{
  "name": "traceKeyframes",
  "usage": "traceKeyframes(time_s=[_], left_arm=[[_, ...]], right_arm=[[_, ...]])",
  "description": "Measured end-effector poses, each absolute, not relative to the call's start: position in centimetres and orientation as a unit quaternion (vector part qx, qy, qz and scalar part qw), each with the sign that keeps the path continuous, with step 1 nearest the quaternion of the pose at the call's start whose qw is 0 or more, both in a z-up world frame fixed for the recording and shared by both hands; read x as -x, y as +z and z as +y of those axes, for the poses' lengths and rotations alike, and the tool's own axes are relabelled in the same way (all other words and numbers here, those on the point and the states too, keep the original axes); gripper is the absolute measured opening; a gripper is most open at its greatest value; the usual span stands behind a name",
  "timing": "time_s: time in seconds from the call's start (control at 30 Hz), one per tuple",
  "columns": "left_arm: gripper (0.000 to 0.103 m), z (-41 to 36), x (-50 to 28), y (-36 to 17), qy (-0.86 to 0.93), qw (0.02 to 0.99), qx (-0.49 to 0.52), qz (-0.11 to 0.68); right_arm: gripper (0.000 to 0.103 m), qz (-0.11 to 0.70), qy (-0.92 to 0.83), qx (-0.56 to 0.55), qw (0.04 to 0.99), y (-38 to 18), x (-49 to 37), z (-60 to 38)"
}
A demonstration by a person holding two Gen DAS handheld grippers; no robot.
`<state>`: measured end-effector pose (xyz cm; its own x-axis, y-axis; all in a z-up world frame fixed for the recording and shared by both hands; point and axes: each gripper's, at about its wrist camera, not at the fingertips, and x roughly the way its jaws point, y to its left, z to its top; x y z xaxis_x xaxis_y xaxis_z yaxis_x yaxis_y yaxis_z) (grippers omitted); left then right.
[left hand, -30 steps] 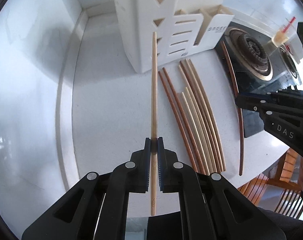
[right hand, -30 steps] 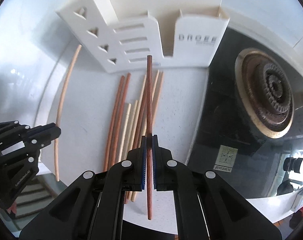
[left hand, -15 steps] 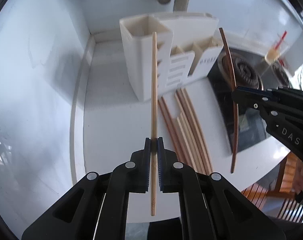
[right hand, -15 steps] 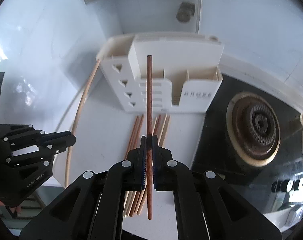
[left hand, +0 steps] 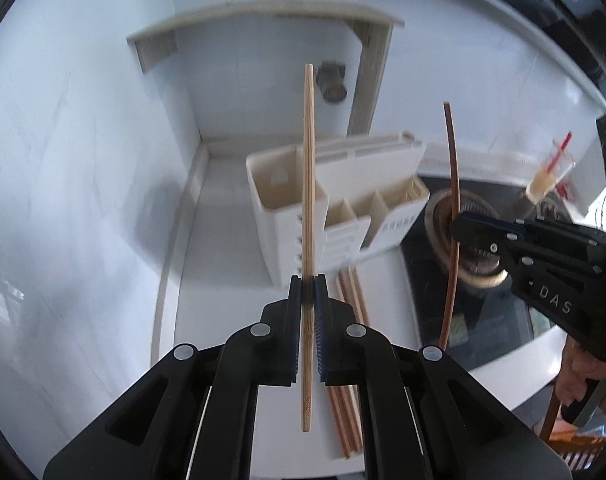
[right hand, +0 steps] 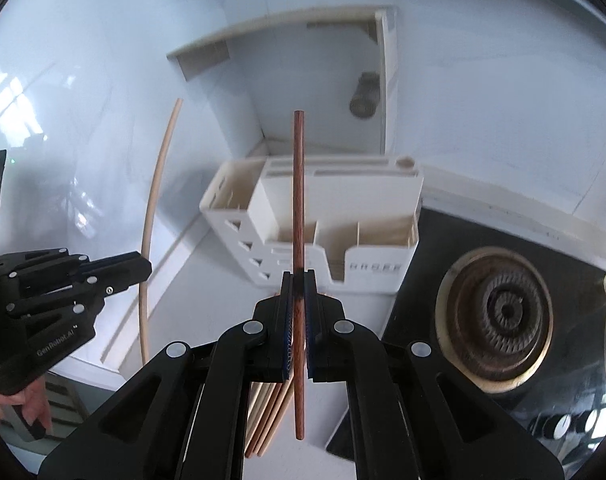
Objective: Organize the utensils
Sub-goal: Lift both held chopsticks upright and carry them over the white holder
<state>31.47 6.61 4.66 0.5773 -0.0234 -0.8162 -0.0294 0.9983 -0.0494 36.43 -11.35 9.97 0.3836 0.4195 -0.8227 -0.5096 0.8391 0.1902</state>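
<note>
White counter (left hand: pixel 231 280), pale chopstick (left hand: pixel 307 184) clamped in left gripper (left hand: pixel 308 284), dark chopstick (right hand: pixel 299 216) in right gripper (right hand: pixel 299 280)

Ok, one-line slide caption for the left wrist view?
Left gripper shut on a pale bamboo chopstick, raised before the white compartmented utensil holder.

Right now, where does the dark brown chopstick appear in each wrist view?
Left wrist view: dark brown chopstick stands right of centre, clamped in the right tool.
Right wrist view: it runs up the centre.
Shared landmark: the white utensil holder, behind the chopstick in both views.
</note>
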Motion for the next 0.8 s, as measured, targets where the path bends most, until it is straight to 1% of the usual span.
traceKeyframes(time_s=[0.3, 0.8], left_arm=[[0.006, 6.0, -33.0, 7.6, 0.018, 0.918, 0.031, 0.395], [0.006, 6.1, -35.9, 10.6, 0.044, 0.940, 0.036, 0.336]], right_arm=[[0.006, 0.436, 0.286, 0.027, 0.853, 12.5, -38.0, -12.9], [0.006, 0.380, 0.295, 0.008, 0.877, 15.5, -41.3, -14.3]])
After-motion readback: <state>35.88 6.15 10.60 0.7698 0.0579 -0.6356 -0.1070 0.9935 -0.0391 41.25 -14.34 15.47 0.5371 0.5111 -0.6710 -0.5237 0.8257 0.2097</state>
